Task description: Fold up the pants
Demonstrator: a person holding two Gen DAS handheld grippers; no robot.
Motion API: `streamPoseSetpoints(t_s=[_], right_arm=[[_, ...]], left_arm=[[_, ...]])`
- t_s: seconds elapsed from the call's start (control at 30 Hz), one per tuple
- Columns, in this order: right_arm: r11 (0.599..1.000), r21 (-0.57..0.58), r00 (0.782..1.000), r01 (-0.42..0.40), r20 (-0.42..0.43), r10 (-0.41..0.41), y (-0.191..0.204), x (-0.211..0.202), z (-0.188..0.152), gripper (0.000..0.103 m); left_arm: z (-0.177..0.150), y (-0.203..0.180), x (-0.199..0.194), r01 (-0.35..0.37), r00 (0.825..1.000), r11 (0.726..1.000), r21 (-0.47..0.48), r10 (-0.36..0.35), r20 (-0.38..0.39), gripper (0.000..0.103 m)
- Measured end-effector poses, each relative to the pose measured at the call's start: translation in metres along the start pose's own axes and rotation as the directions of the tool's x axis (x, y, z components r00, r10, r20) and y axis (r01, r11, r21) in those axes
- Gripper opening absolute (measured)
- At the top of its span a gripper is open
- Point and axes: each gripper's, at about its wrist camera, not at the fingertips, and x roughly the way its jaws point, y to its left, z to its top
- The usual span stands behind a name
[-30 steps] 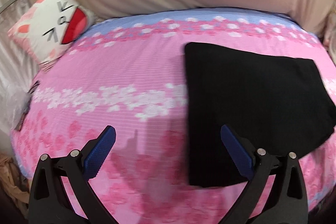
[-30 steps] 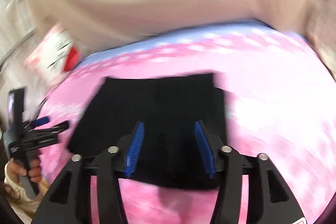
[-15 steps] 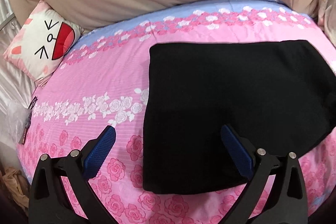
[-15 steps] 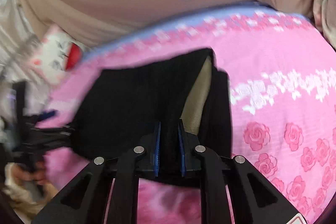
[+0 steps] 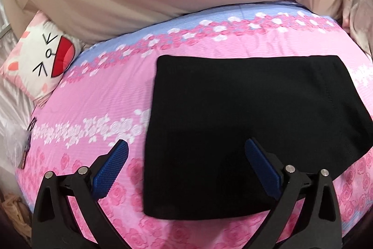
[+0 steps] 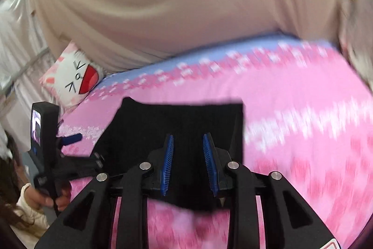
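Black folded pants, no legible writing

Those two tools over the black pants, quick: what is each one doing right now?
Left tool: wide open, holding nothing, above the folded black pants.
Right tool: opening; the pads look clear of the pants.

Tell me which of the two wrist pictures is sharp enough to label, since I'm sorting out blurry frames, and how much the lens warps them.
Left wrist view: sharp; the black folded pants and rose-print bedsheet are crisp, though the fisheye bows the bed into a dome. Right wrist view: motion-smeared, worst on the sheet at right, while the right tool stays sharp; dark corners in both.
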Motion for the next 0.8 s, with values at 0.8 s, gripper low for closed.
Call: streamPoseSetpoints(t_s=[0.8], right_arm=[[0.992,0.063,0.989,0.11,-0.109,-0.103,-0.015,0.003,-0.043,0.049]], left_arm=[[-0.009,0.008,0.006,0.125,0.992,0.992,-0.01,-0.125,0.002,0.098]])
